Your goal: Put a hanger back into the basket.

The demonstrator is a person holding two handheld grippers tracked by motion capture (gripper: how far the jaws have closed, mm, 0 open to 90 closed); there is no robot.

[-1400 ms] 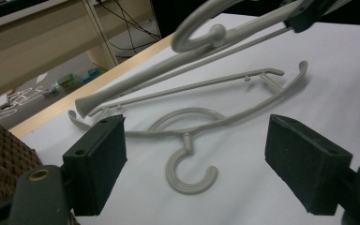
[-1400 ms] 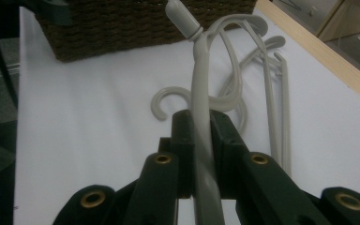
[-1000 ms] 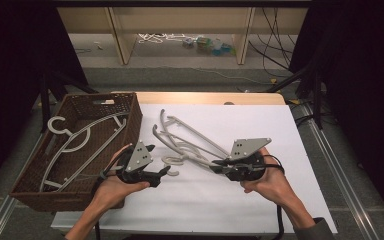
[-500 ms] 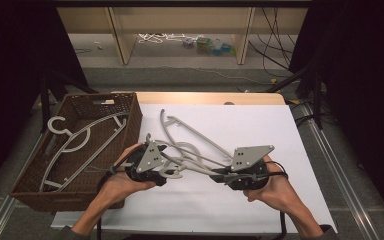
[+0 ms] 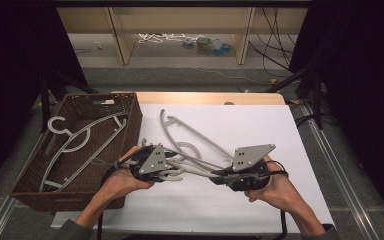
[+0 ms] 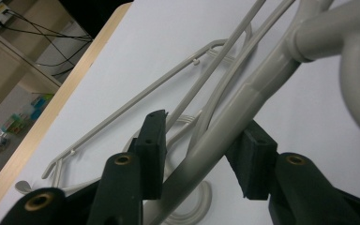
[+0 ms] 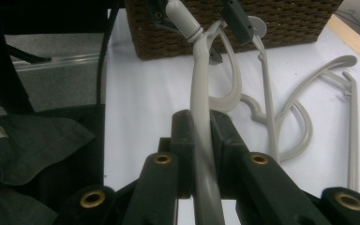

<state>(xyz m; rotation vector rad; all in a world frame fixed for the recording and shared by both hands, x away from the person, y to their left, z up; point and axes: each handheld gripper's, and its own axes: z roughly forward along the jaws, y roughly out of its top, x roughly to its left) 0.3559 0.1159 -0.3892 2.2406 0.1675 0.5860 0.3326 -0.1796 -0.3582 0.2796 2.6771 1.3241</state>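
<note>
Closing in since the earlier frame, the left hand-held gripper (image 5: 172,167) has its jaws around the grey hanger (image 5: 195,169), one pad not yet touching; the right hand-held gripper (image 5: 220,176) clamps that hanger near the desk's (image 5: 260,125) front edge.

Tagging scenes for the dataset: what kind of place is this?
Likely a lab recording bench, not a home: a table under a white sheet, dark curtains at both sides, loose cables on the floor, and bare wooden shelving behind.

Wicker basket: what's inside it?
The wicker basket holds grey hangers, one hook near its far-left corner. How many are stacked, I cannot tell; the near end is hidden behind the left hand and the basket's front wall.
</note>
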